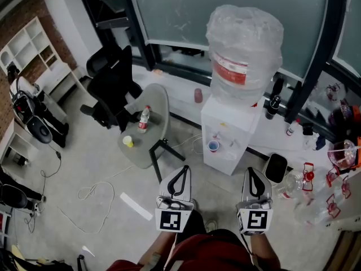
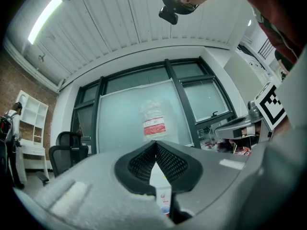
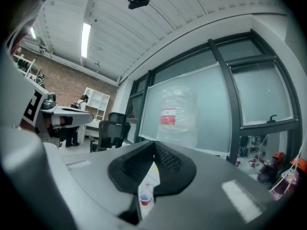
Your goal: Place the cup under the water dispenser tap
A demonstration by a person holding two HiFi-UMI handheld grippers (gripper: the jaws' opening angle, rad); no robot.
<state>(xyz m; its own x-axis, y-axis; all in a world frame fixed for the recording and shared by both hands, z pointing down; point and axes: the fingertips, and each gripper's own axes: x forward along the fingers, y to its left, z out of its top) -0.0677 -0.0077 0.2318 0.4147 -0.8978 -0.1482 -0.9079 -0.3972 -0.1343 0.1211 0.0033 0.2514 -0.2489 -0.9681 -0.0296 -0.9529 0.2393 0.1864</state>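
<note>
A small blue-and-red cup (image 1: 213, 146) stands in the front recess of the white water dispenser (image 1: 231, 123), below its taps. A large clear bottle (image 1: 243, 55) sits on top of the dispenser. My left gripper (image 1: 183, 169) and my right gripper (image 1: 252, 171) hang side by side short of the dispenser, well apart from the cup. Both are shut and hold nothing. In the left gripper view the cup (image 2: 164, 210) shows low in the gap below the closed jaws. The right gripper view shows the cup (image 3: 145, 198) the same way, under the bottle (image 3: 177, 119).
A round grey table (image 1: 155, 103) to the left carries a drinks bottle (image 1: 144, 119) and a yellow cup (image 1: 128, 141). Behind it stands a black office chair (image 1: 113, 86). Bottles and red-rimmed cups (image 1: 316, 191) crowd the floor at the right. A cable (image 1: 93, 193) lies on the floor at the left.
</note>
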